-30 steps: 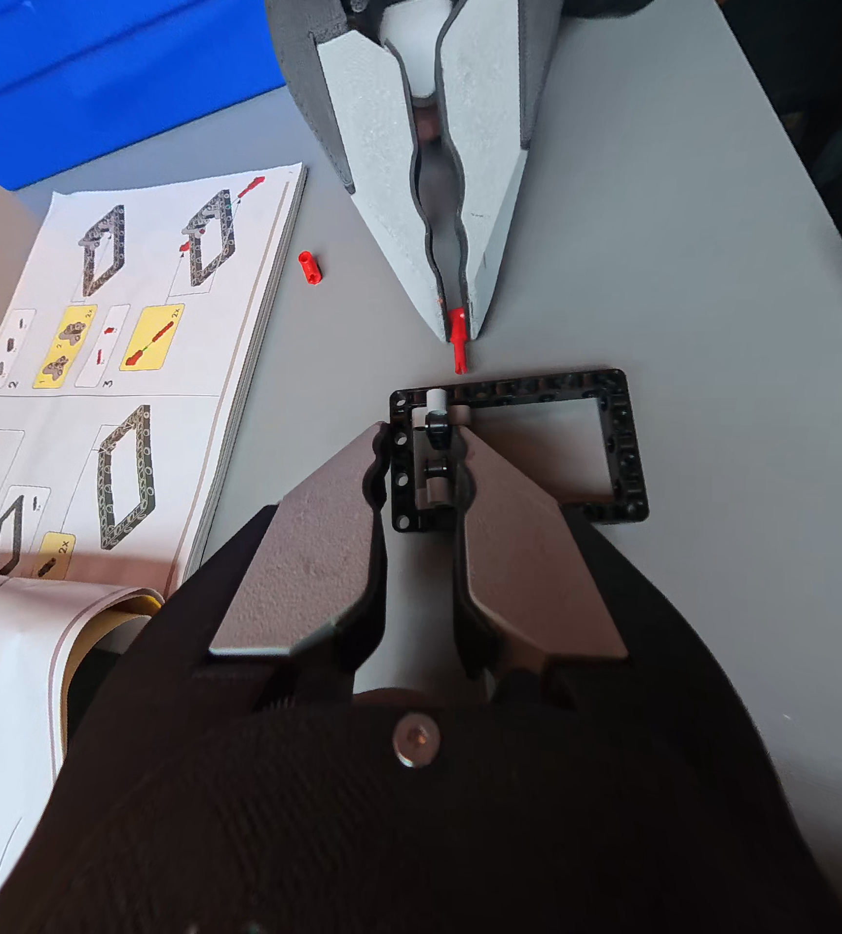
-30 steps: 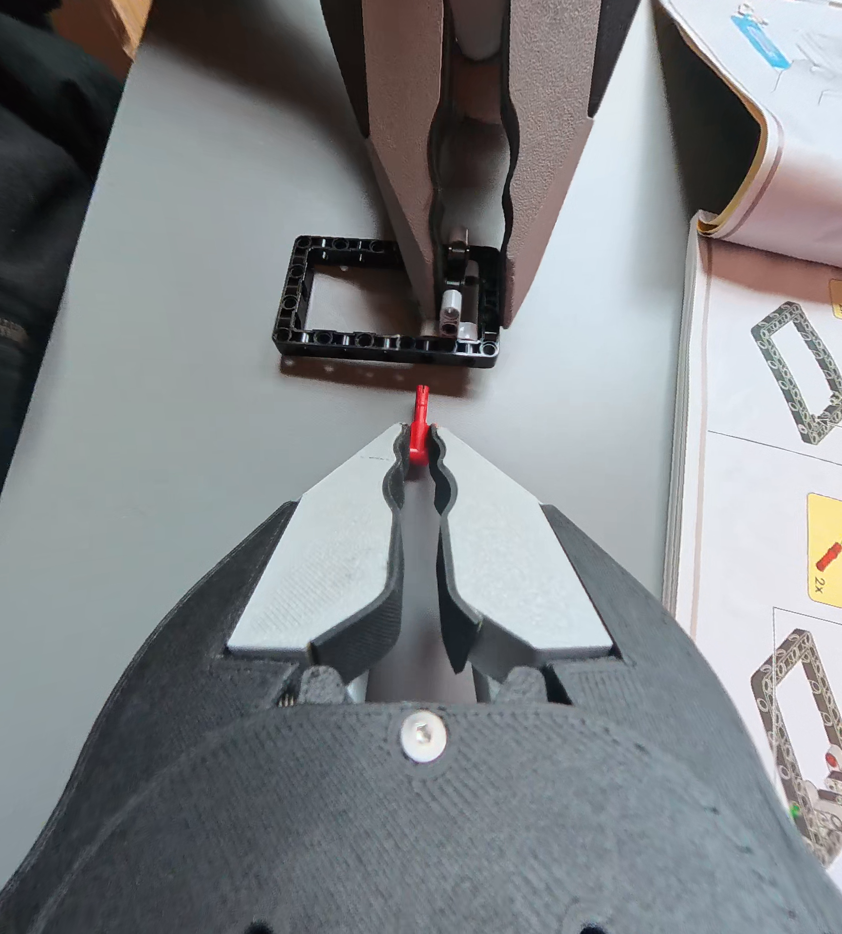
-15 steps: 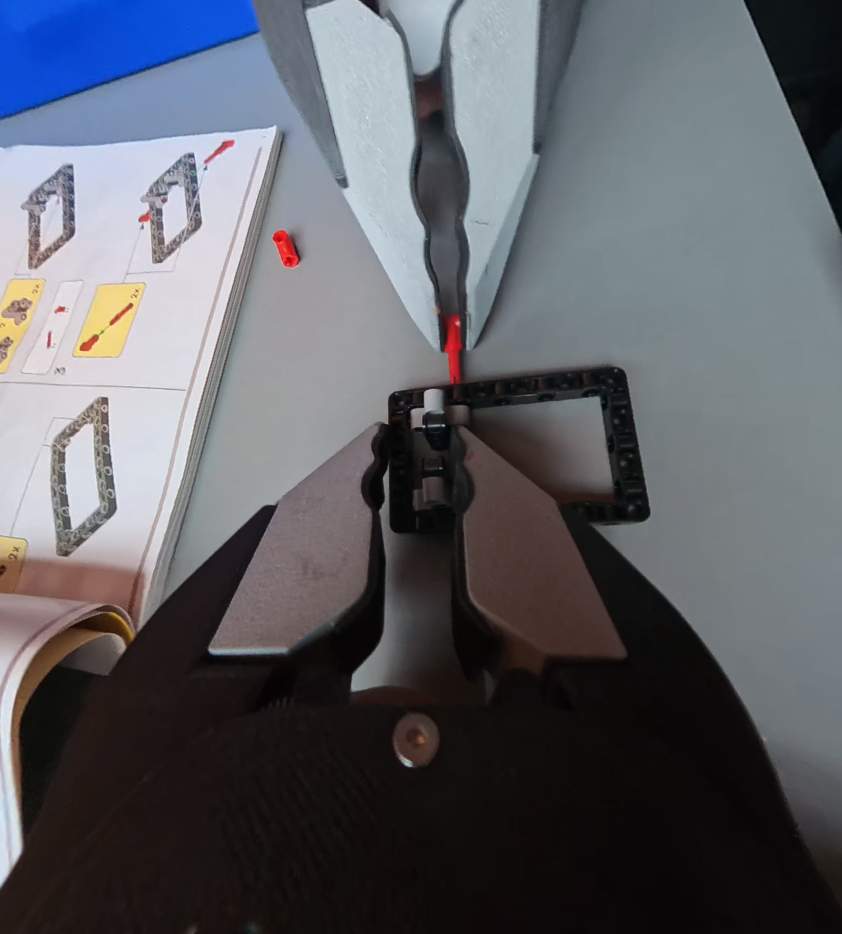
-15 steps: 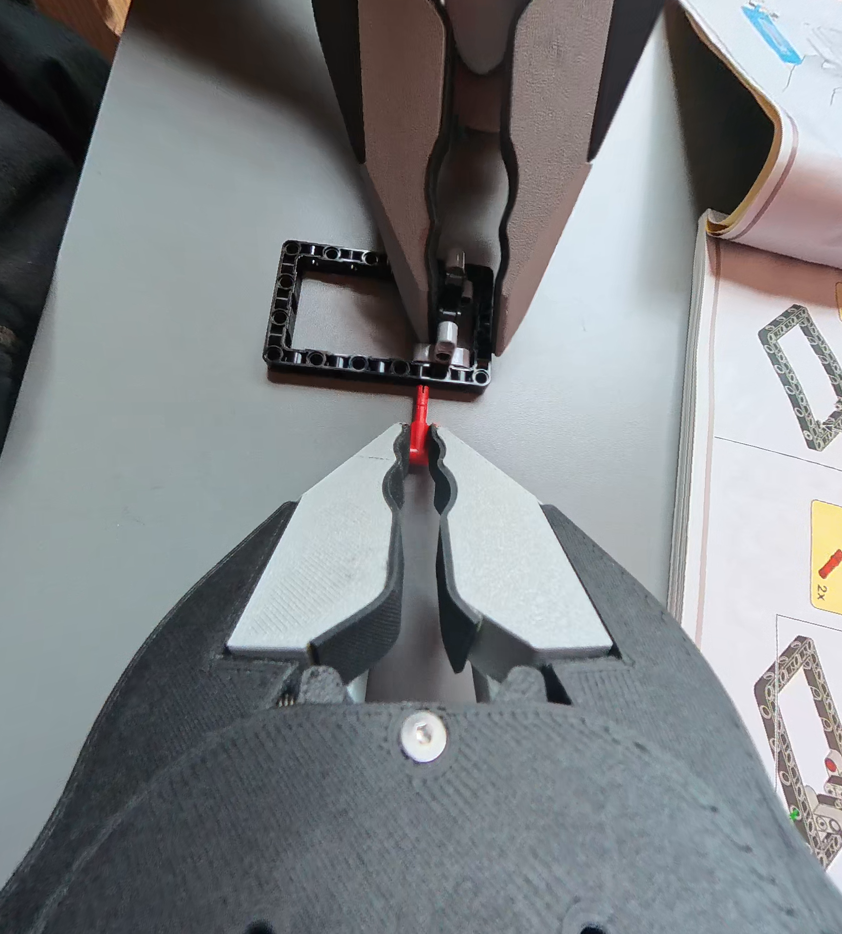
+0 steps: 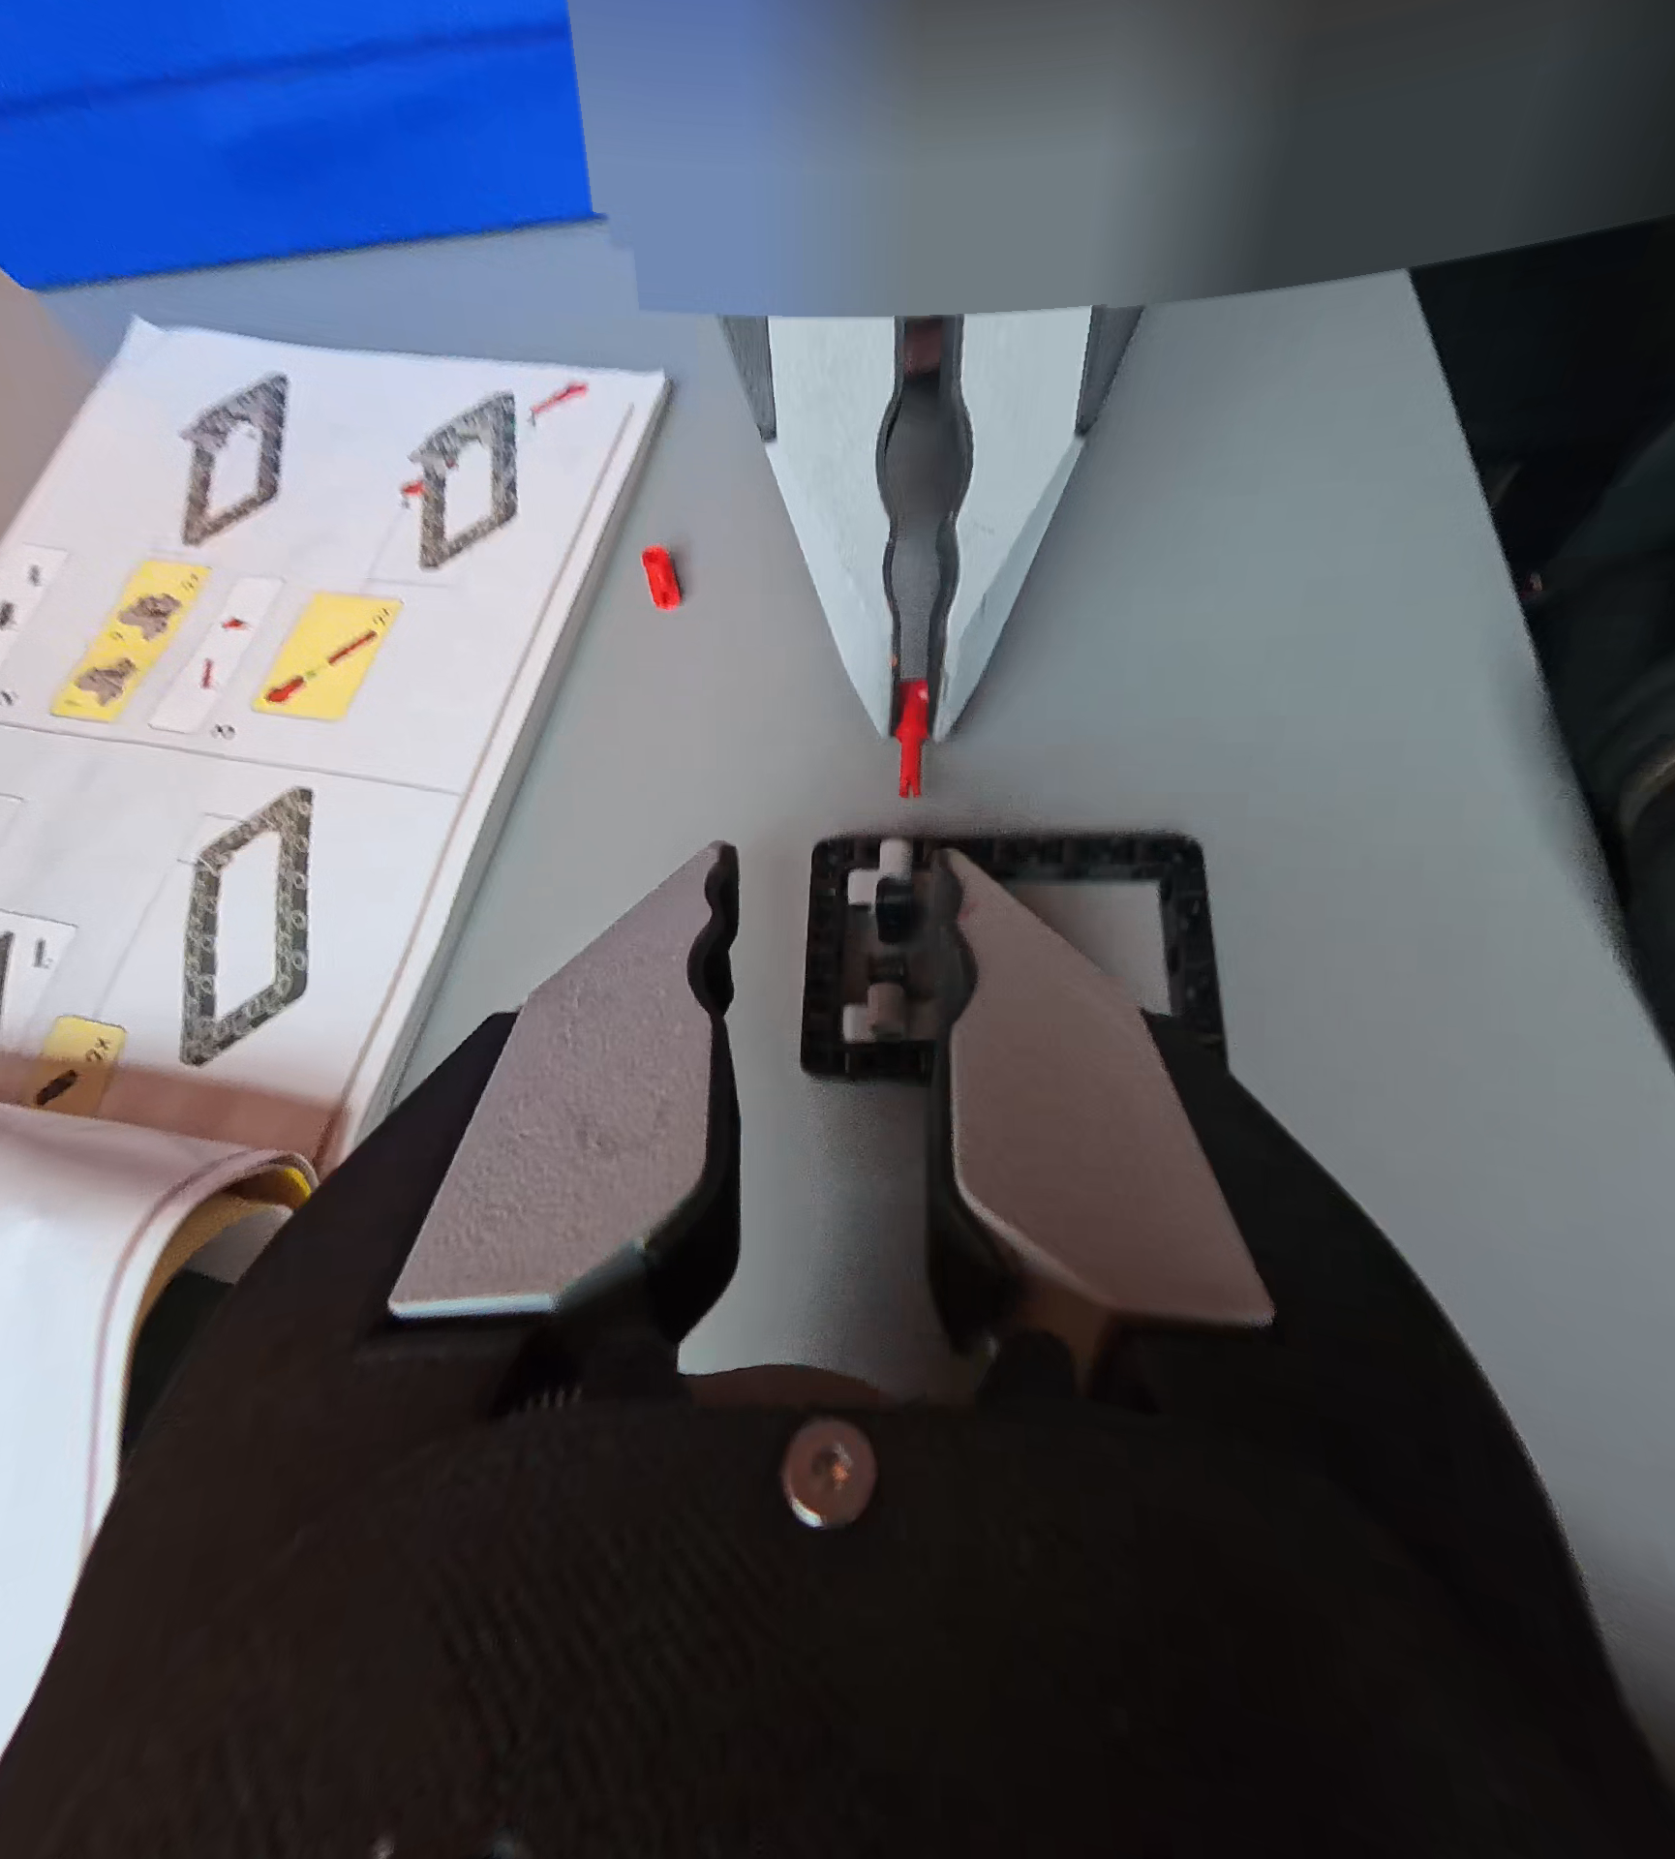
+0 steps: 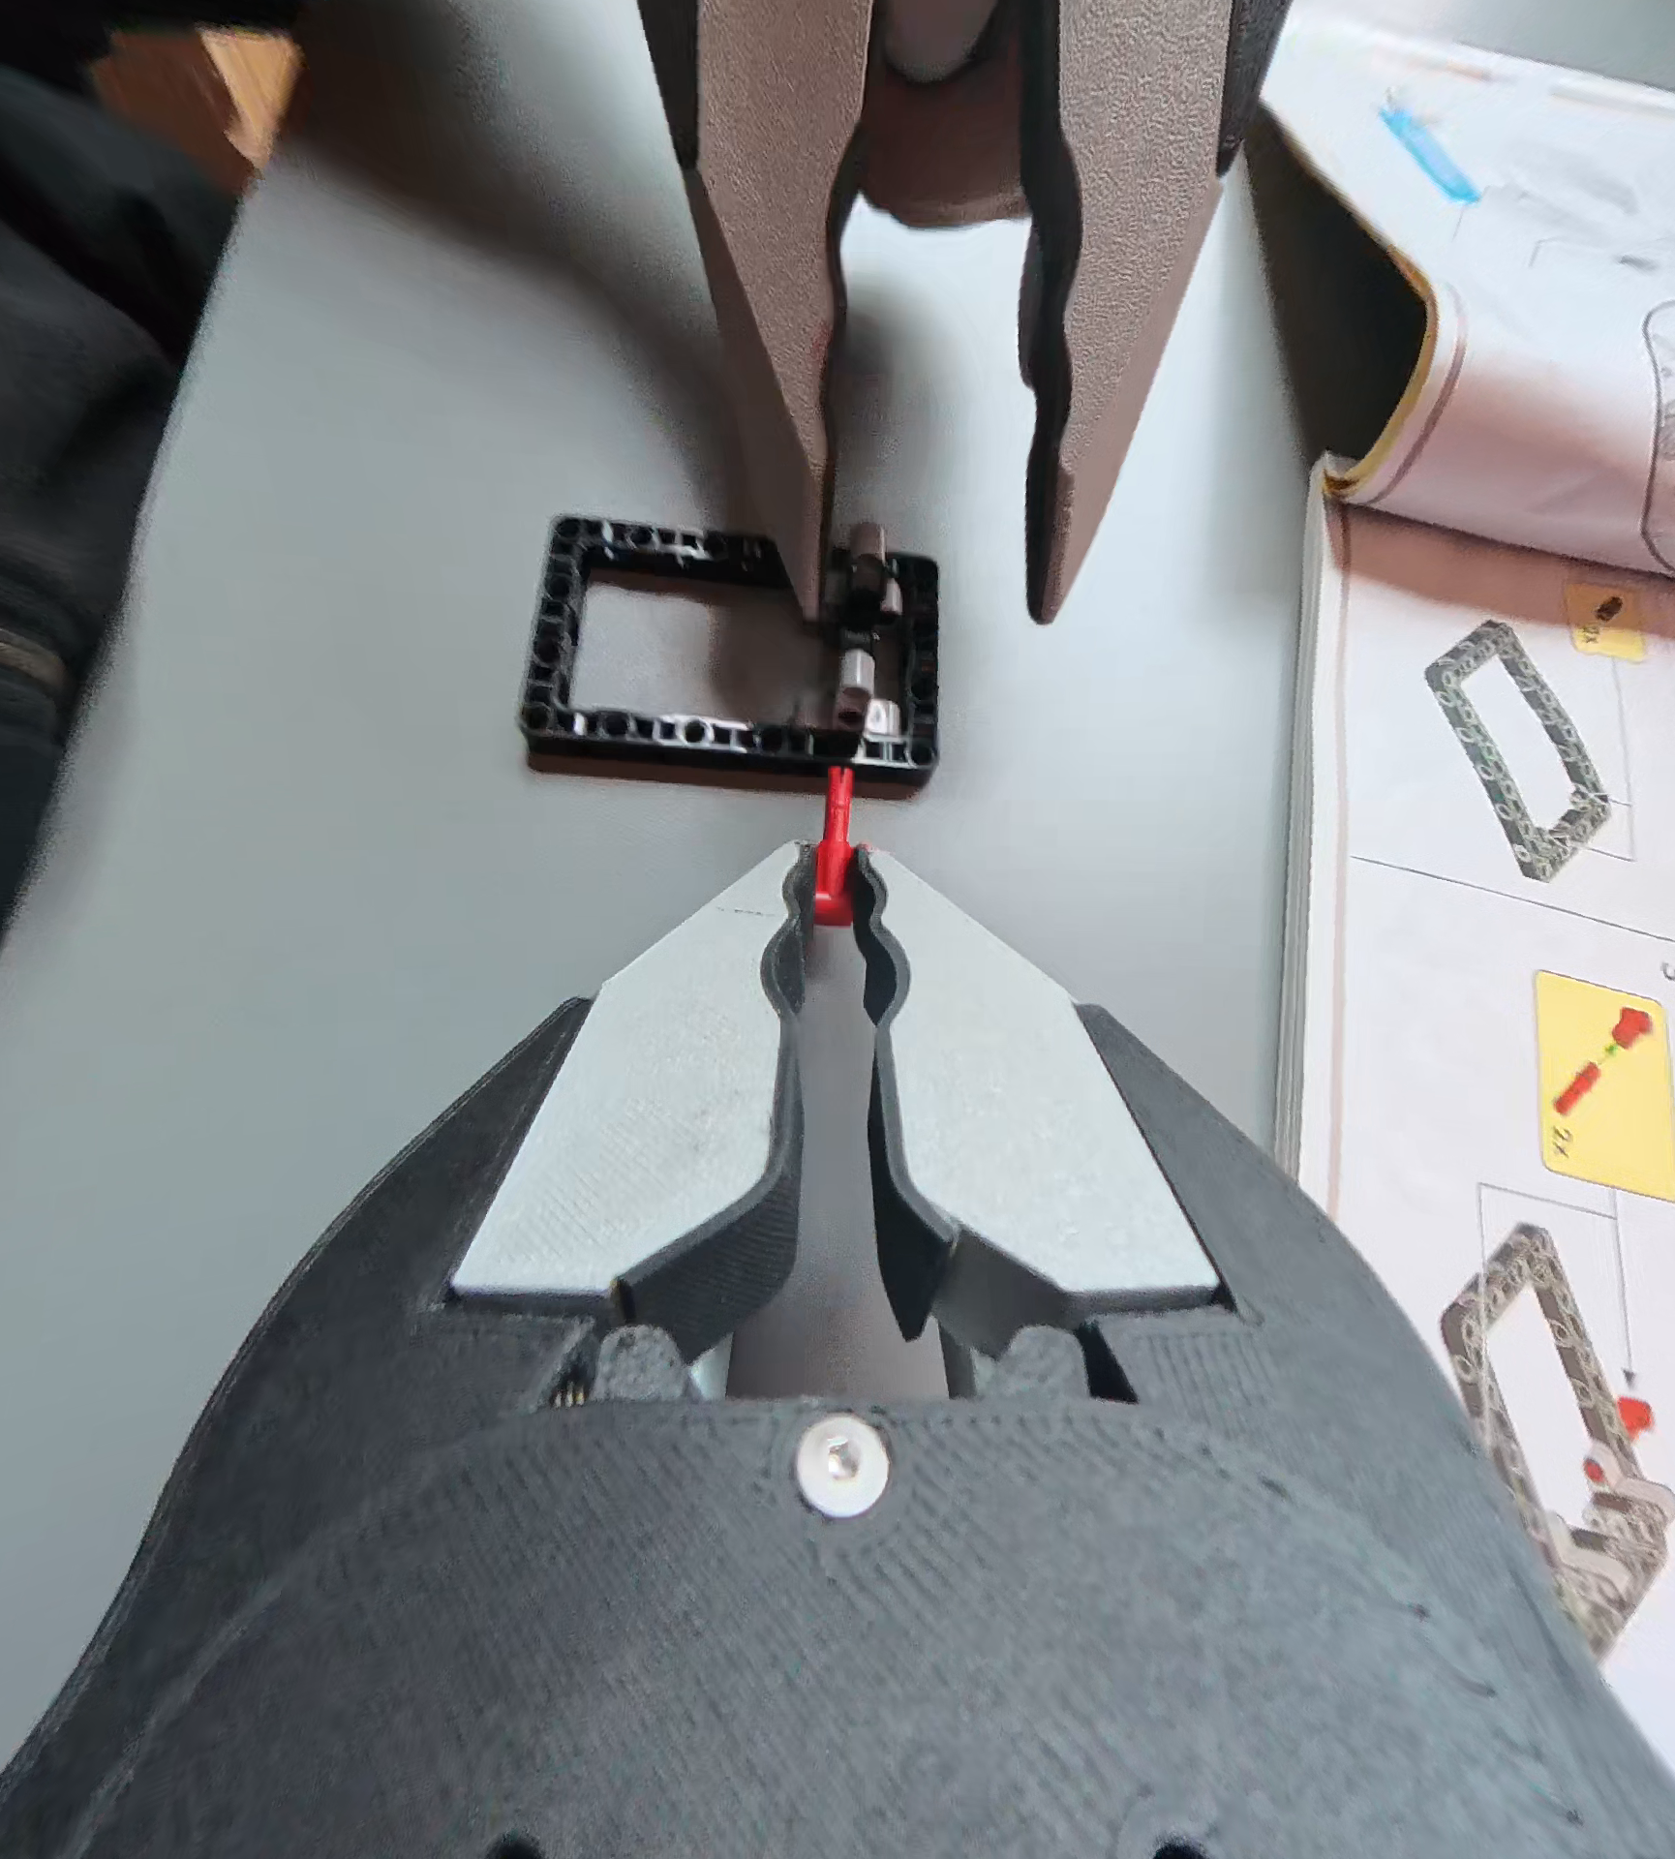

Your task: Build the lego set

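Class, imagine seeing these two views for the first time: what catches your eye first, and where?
A small red plastic pin, pinched in the right gripper, points at the black rectangular beam frame on the grey table. The left gripper hangs open over the frame's end.

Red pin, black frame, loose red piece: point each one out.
red pin [image 6: 835, 855], right wrist view, on its shaft ahead of the fingers.
black frame [image 6: 552, 644], right wrist view, on its left side beam.
loose red piece [image 5: 660, 577], left wrist view, on its middle.
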`<state>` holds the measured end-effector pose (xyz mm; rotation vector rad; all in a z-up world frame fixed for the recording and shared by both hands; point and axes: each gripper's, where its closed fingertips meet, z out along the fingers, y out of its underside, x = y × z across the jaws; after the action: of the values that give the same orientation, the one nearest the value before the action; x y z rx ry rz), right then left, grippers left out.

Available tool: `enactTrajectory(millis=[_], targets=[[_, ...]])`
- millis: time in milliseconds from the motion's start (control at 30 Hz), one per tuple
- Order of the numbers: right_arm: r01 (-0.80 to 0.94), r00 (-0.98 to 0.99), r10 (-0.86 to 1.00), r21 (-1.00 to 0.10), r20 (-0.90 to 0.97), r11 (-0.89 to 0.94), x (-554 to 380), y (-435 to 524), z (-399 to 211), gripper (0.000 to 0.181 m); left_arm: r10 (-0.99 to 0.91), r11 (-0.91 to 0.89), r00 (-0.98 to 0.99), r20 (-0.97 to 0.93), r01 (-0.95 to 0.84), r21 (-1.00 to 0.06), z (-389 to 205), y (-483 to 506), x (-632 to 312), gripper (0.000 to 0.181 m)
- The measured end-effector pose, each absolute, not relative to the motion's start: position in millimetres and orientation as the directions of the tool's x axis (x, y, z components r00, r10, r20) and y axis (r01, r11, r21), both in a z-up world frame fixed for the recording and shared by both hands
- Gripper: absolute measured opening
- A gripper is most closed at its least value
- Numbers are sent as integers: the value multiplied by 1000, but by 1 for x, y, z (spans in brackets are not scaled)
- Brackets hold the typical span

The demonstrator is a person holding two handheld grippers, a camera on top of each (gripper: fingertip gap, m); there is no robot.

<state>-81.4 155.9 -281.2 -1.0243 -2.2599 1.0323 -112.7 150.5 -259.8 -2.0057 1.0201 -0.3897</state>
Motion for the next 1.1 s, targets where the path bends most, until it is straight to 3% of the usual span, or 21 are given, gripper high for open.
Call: enactTrajectory(millis=[200,433,600,700,867,1100], targets=[[357,-642,764,-860,59,366,-81,155,-261,4,-806,-276,573,-147,-584,-764,-249,155,-89,27],[296,-627,756,-841,187,453,-83,155,-259,4,-823,-285,556,-114,-579,-764,-254,156,-78,6],[214,-597,737,-822,318,528,-82,157,-249,4,-807,-306,579,-117,-579,-756,-258,157,-81,20],[177,-574,711,-786,406,593,-83,156,-247,4,-811,-276,572,-121,-558,-783,-252,155,-79,3],[173,-545,686,-736,482,655,-85,158,-250,4,-806,-303,586,-85,-532,-791,-252,153,-77,13],[158,-552,674,-732,491,663,-85,154,-253,4,-792,-268,592,-148,-555,-787,-255,153,-80,3]])
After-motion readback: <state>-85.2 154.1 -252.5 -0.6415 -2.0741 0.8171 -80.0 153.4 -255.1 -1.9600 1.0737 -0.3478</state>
